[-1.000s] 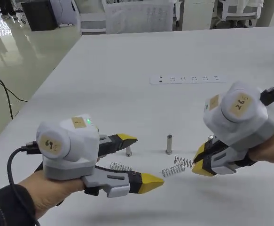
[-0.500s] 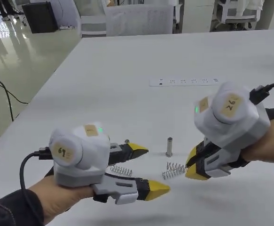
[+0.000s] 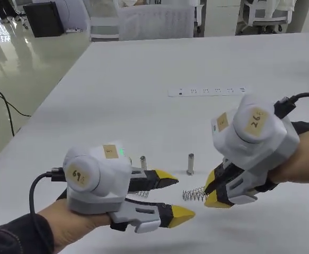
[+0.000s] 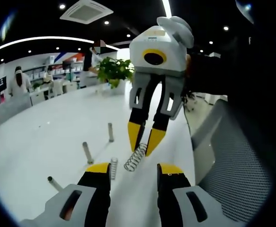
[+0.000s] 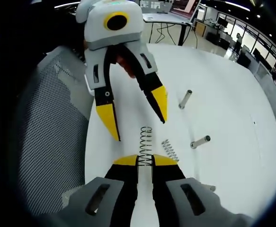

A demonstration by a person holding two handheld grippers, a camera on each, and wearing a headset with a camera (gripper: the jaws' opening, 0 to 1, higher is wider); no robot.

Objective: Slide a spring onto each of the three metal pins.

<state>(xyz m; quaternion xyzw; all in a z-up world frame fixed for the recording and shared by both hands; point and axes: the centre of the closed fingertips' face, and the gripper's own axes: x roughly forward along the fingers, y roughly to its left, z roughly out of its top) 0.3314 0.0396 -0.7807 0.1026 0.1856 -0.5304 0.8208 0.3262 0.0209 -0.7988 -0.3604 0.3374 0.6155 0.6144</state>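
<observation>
Yellow-tipped left gripper [image 3: 183, 197]: jaws spread, empty. Right gripper [image 3: 208, 194]: clamped on one end of a small coiled steel spring [image 3: 194, 194], low over the white table [image 3: 143, 106]. Looks like the pick step. Next: lift it, line its bore over the short upright metal pin [image 3: 190, 163] just beyond, then slide it down.

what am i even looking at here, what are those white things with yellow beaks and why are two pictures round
Those are hand-held grippers: a person holds one in each hand and works its two yellow-tipped jaws. The ordinary picture comes from a camera on the person's head; the round ones come from cameras riding on each gripper. On the white table stand small metal pins, with a loose spring lying near them and a power strip farther back. The right gripper pinches a second spring; the left gripper is open, holding nothing.
</observation>
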